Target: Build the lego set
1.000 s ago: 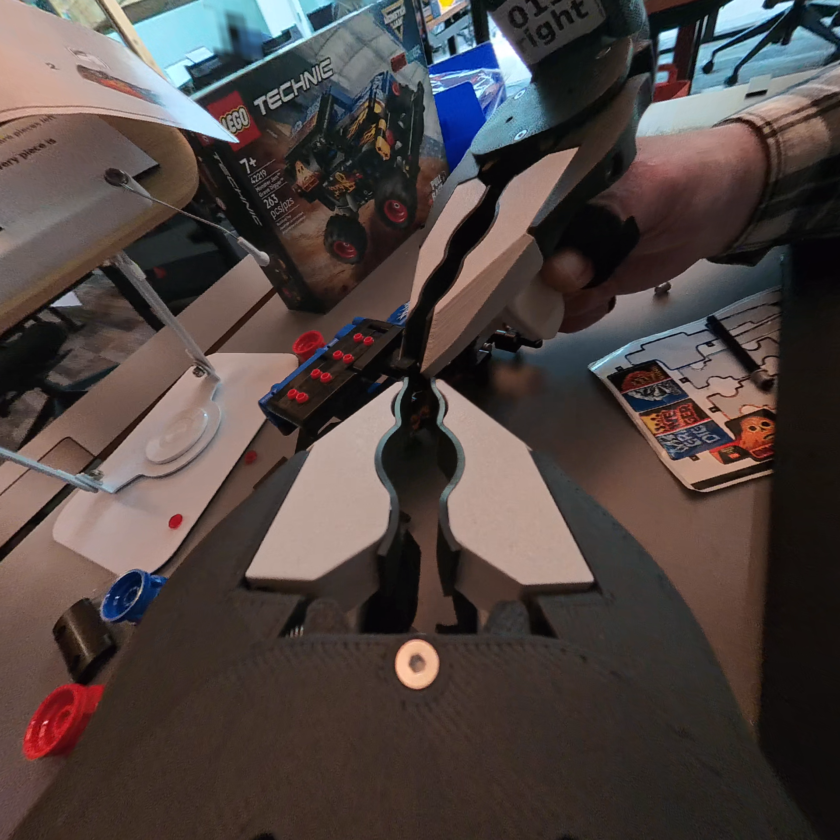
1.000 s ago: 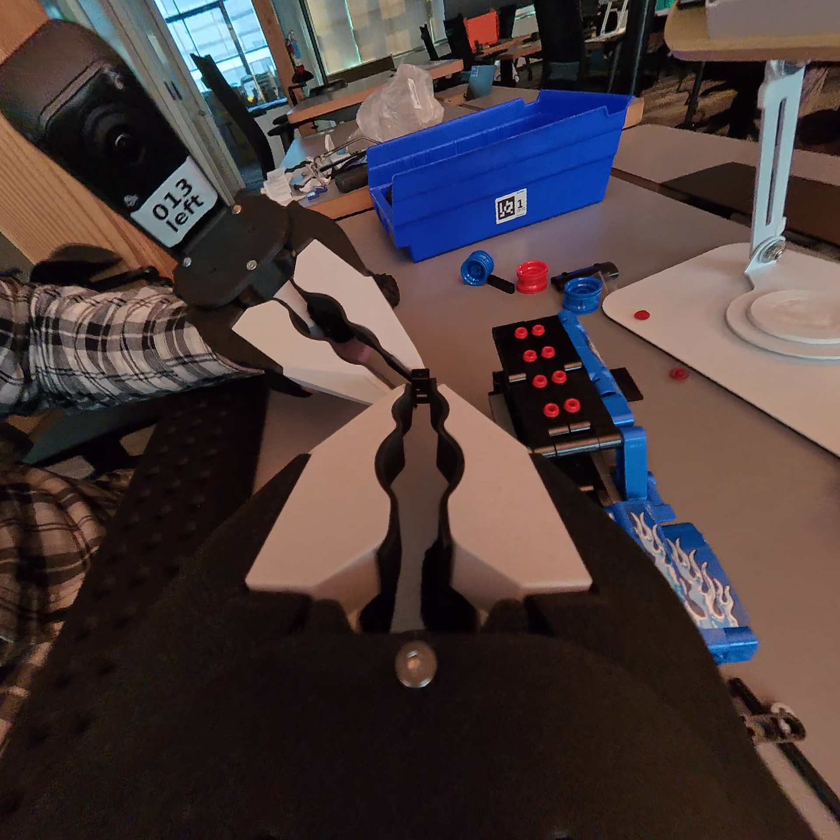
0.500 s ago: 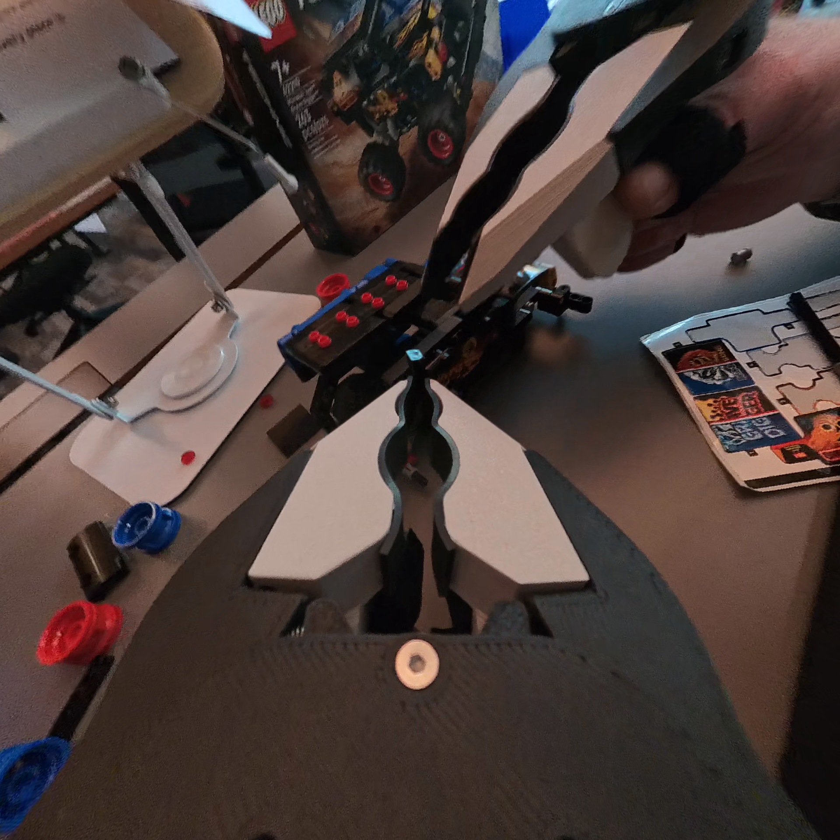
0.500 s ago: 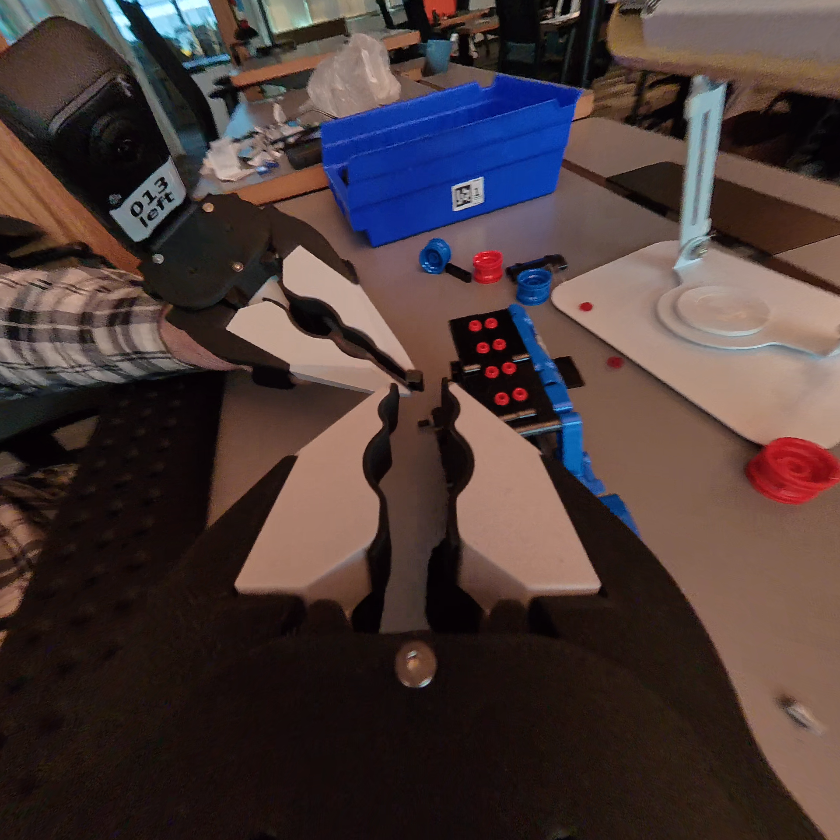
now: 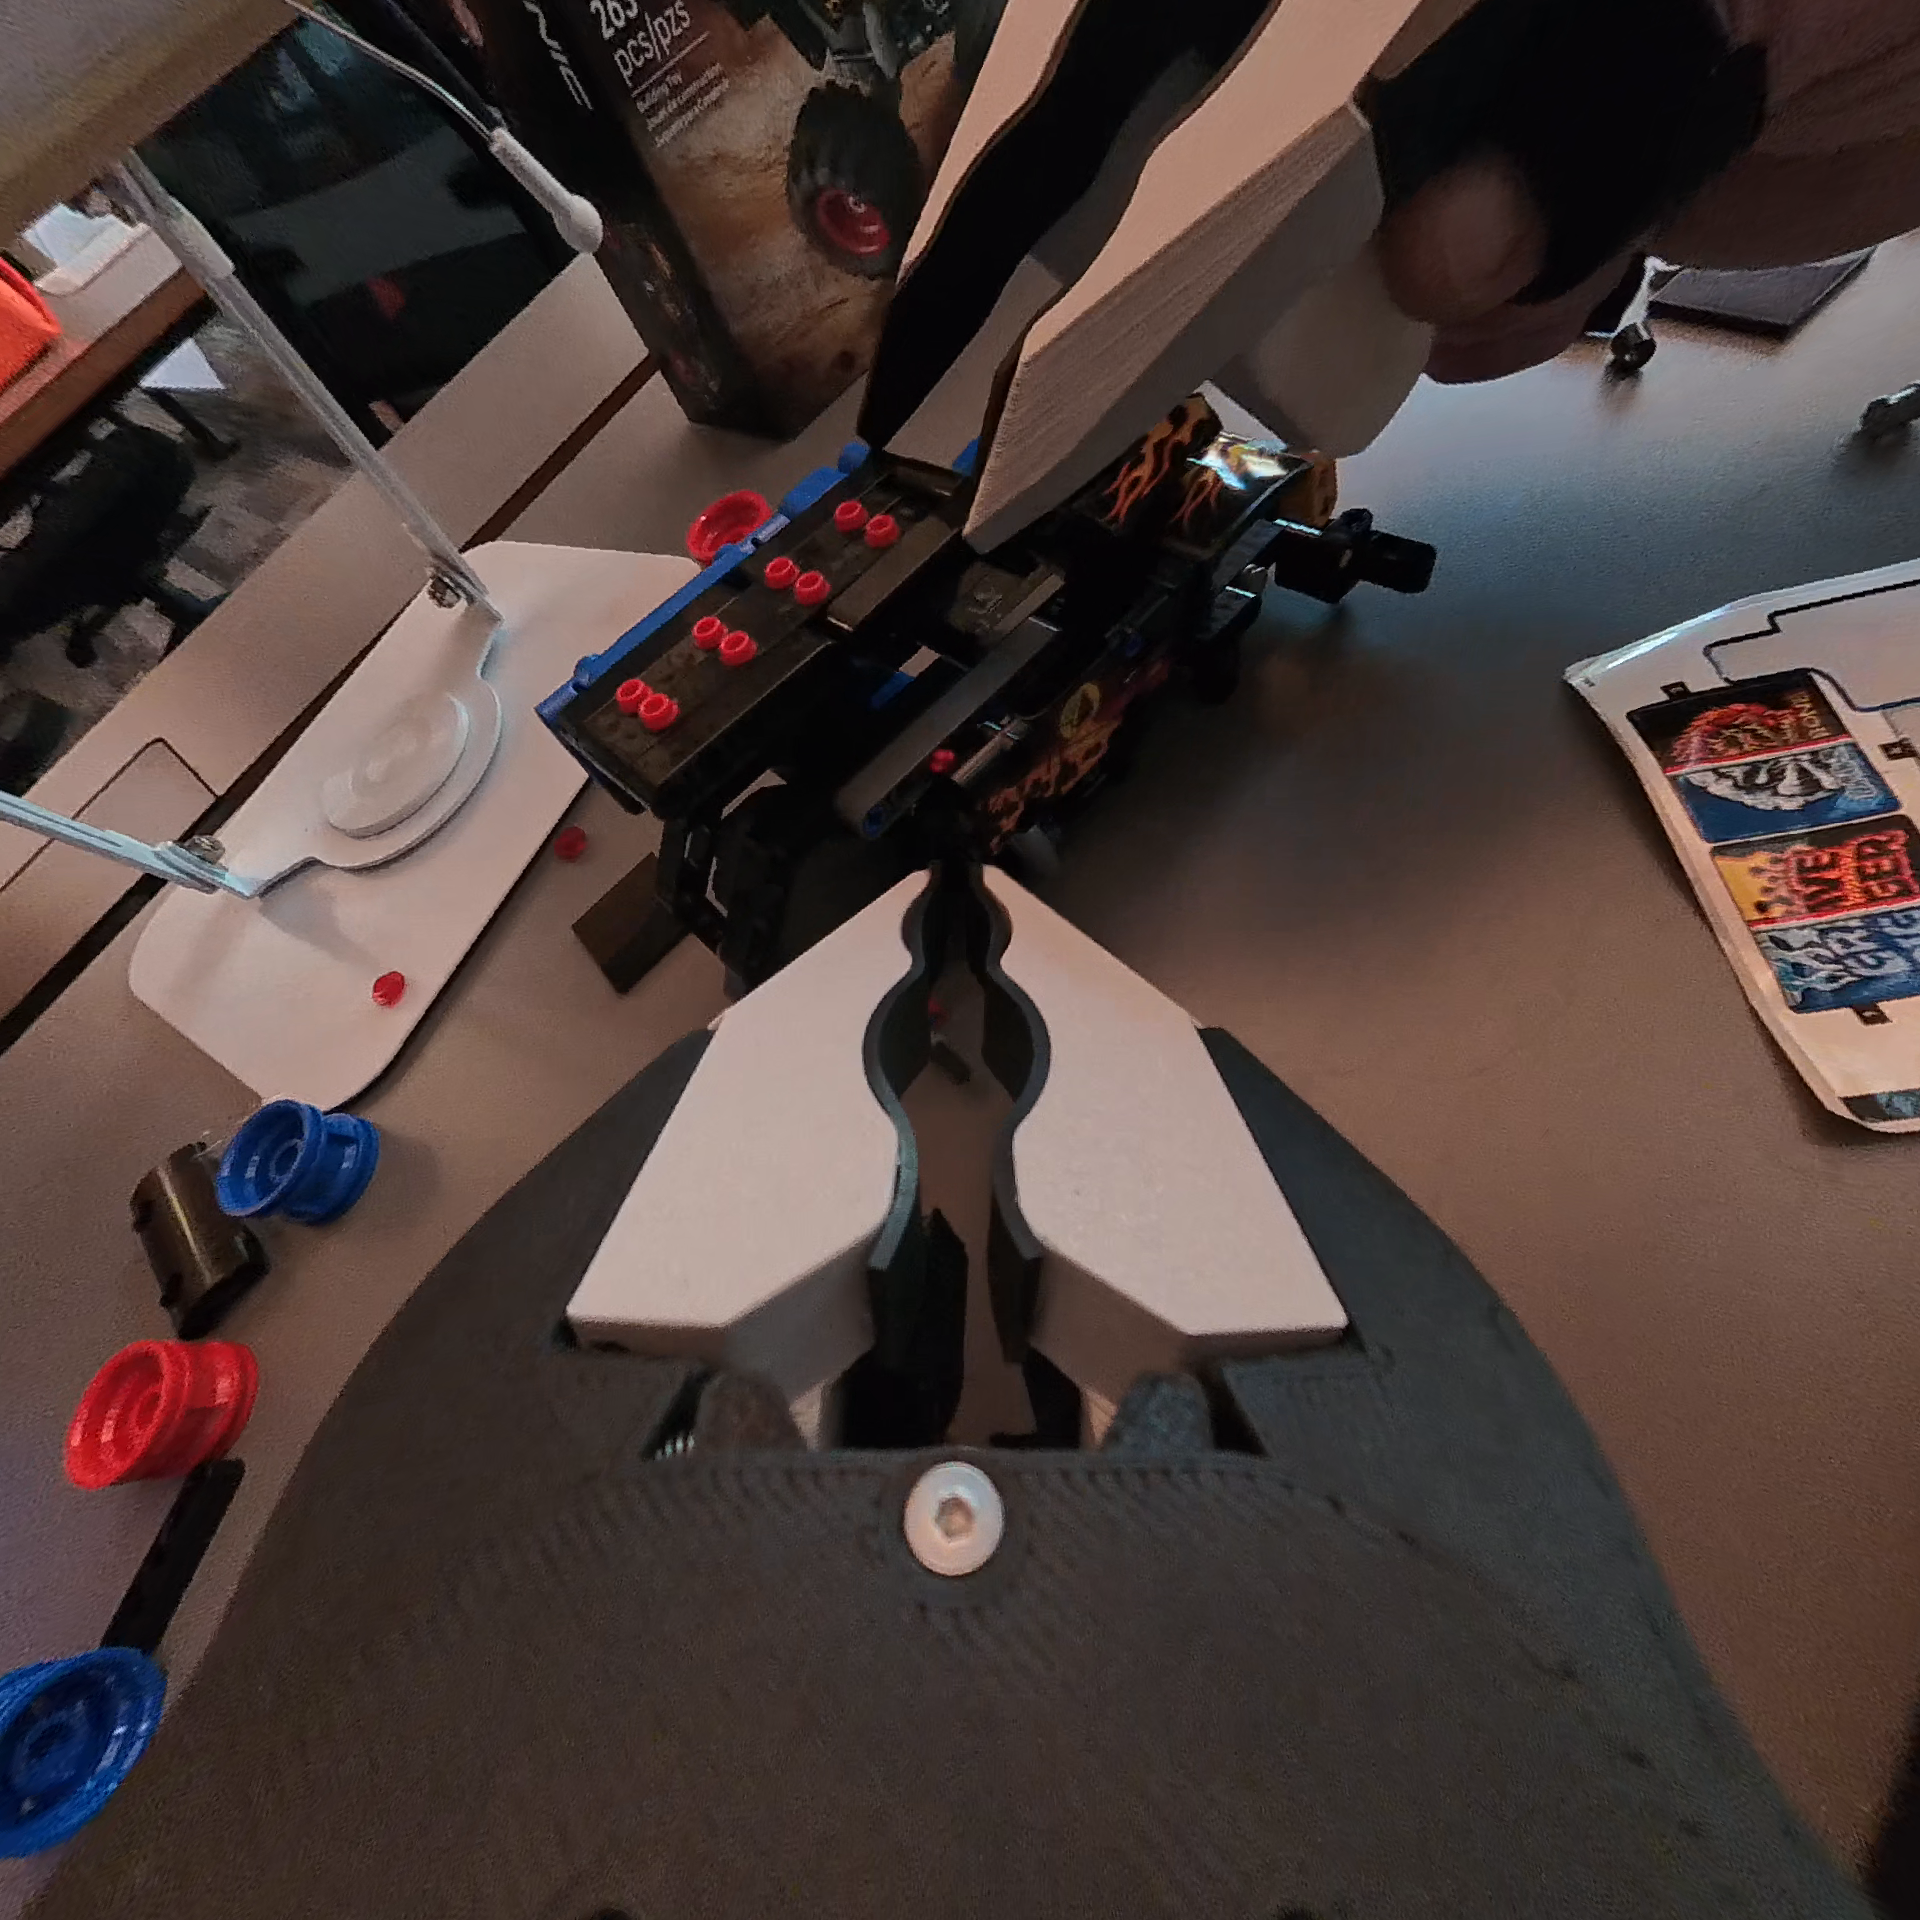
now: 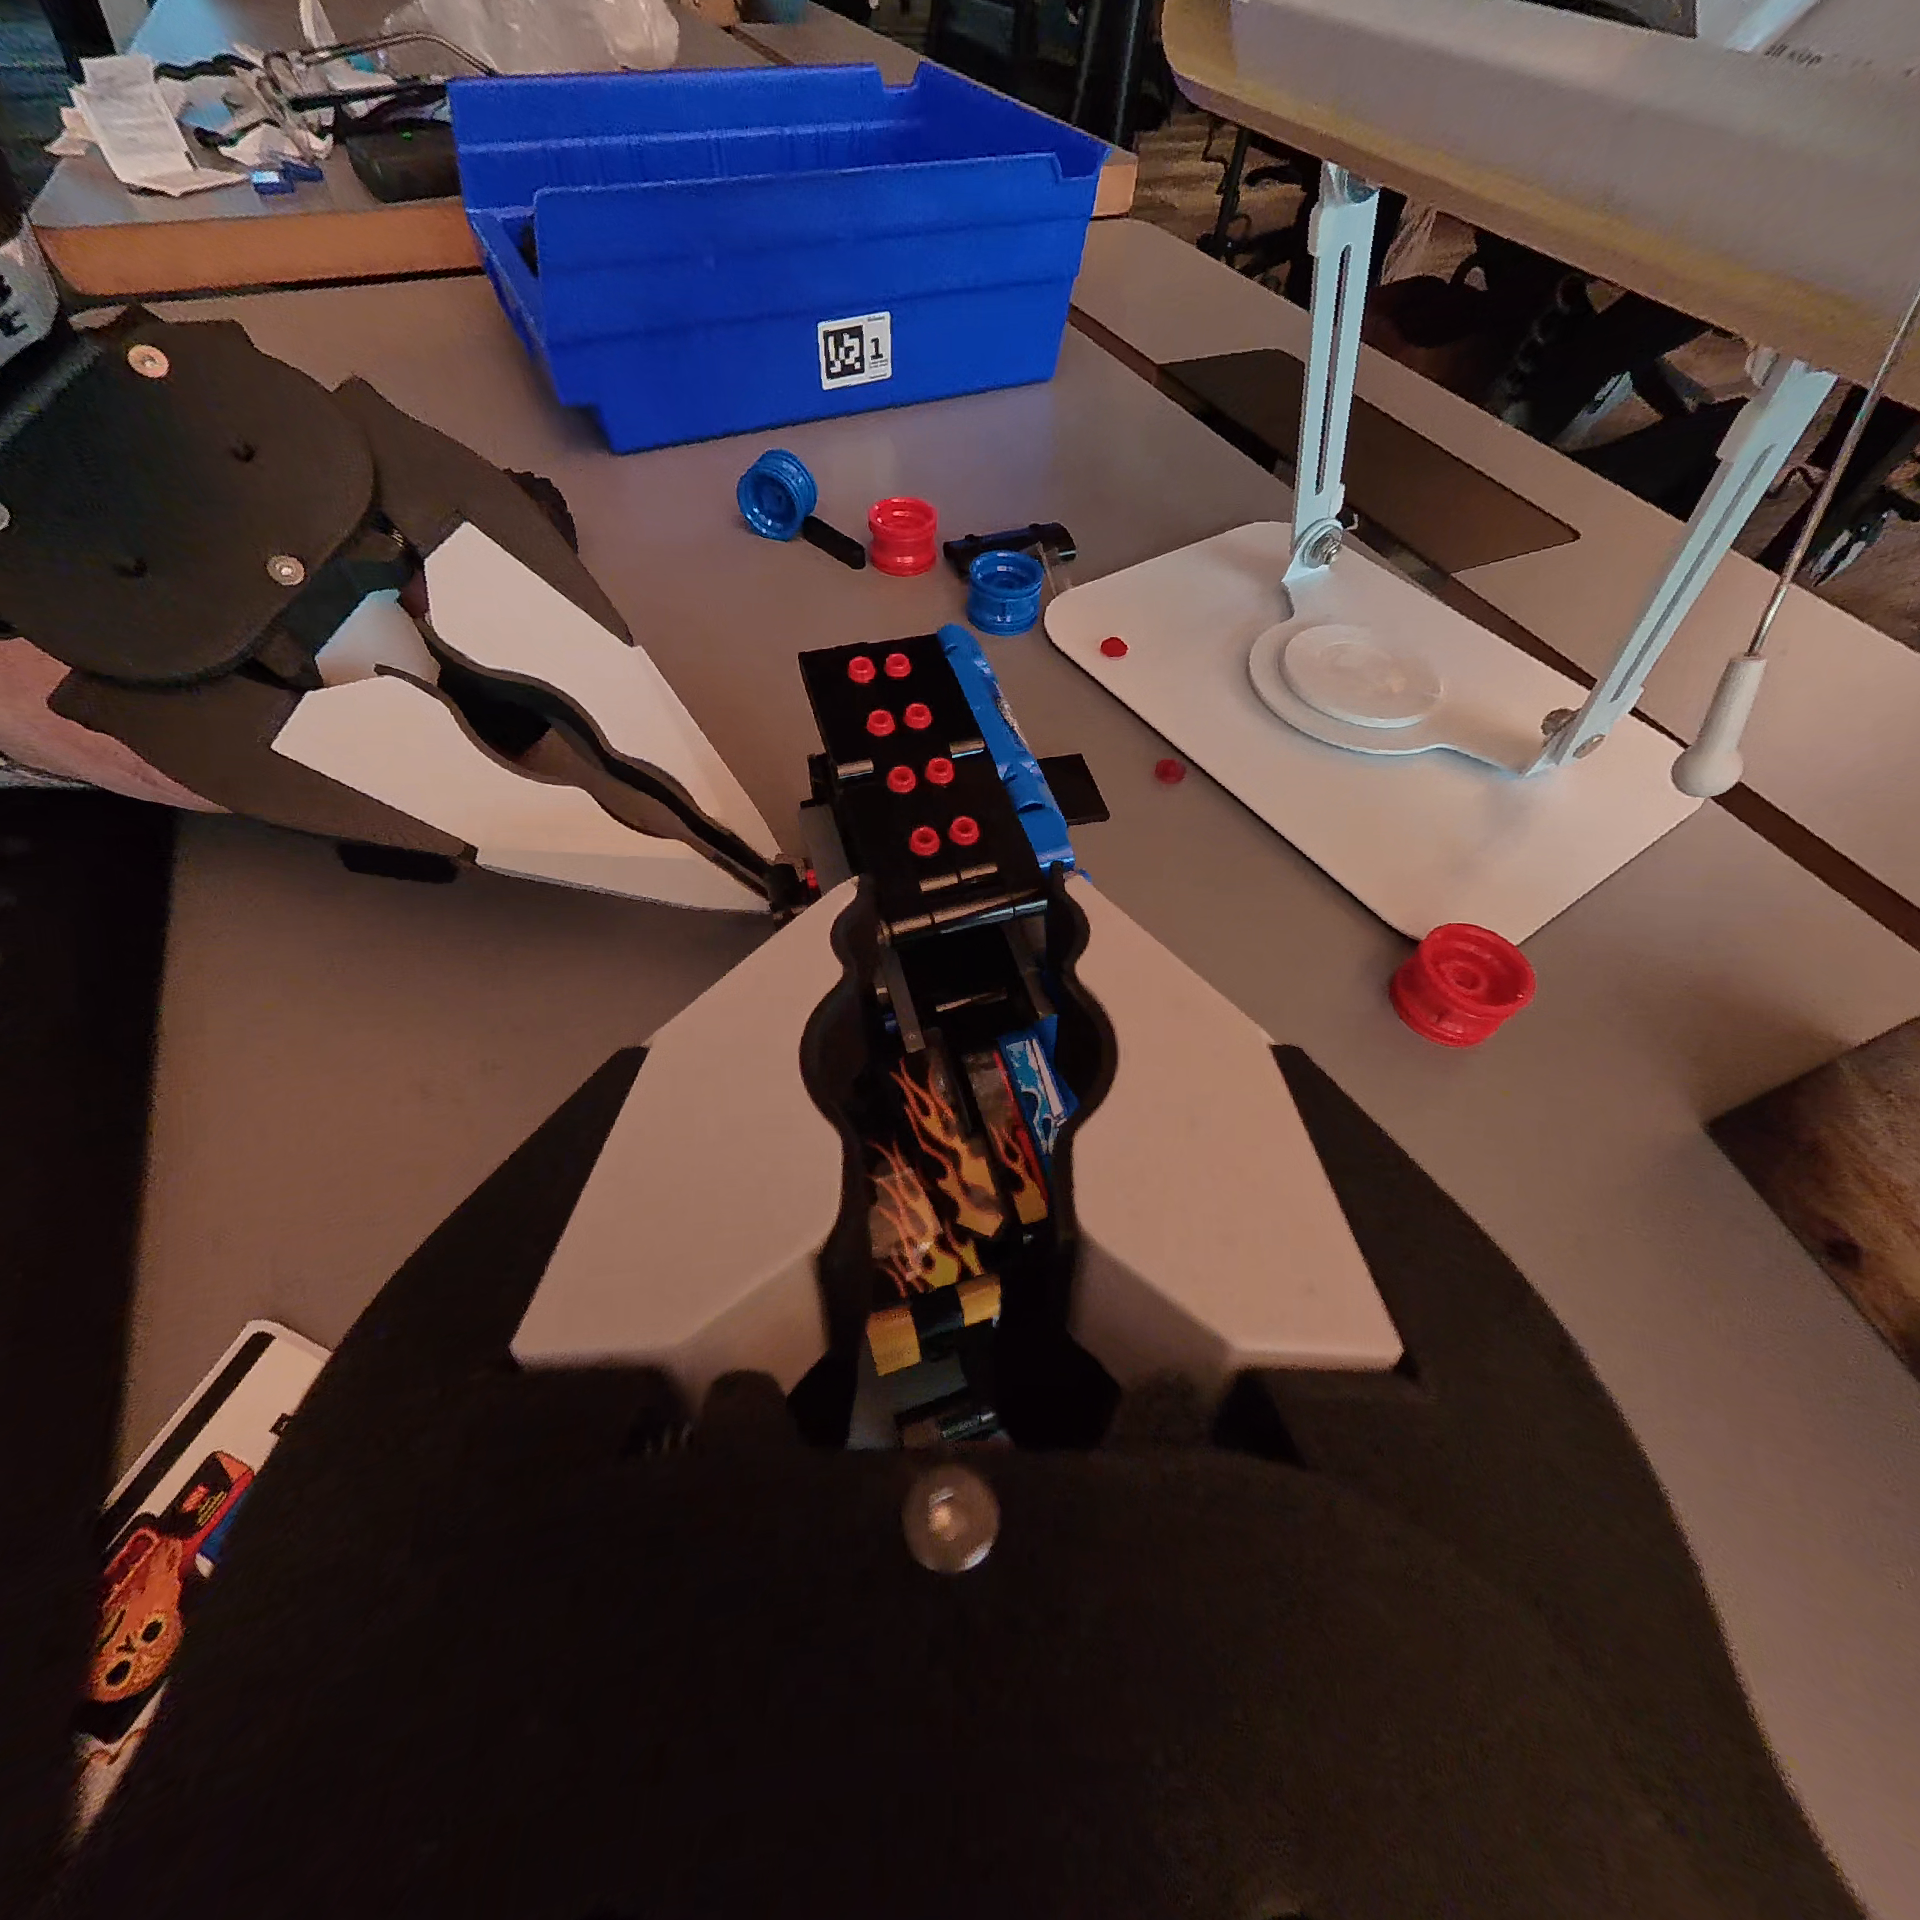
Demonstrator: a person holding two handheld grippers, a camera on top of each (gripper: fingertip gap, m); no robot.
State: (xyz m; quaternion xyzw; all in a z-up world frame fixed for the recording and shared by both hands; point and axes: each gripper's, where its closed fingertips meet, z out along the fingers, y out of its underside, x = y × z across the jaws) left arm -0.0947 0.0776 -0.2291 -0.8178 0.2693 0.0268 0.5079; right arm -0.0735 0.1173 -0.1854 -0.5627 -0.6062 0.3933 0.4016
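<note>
Lego truck point(image 6: 940, 790) now between spread right gripper point(image 6: 956, 914) fingers, left gripper point(image 5: 958, 883) still clenched.

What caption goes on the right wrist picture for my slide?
Right gripper straddles the Lego truck; left gripper pokes its side.

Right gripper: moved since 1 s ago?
Yes. The right gripper has gone forward and right, from beside the truck model to straddling it, nearer the white stand base.

Print marks the set box point(image 5: 727, 208), sticker sheet point(image 5: 1787, 862) and bin tag point(image 6: 854, 351).
</note>
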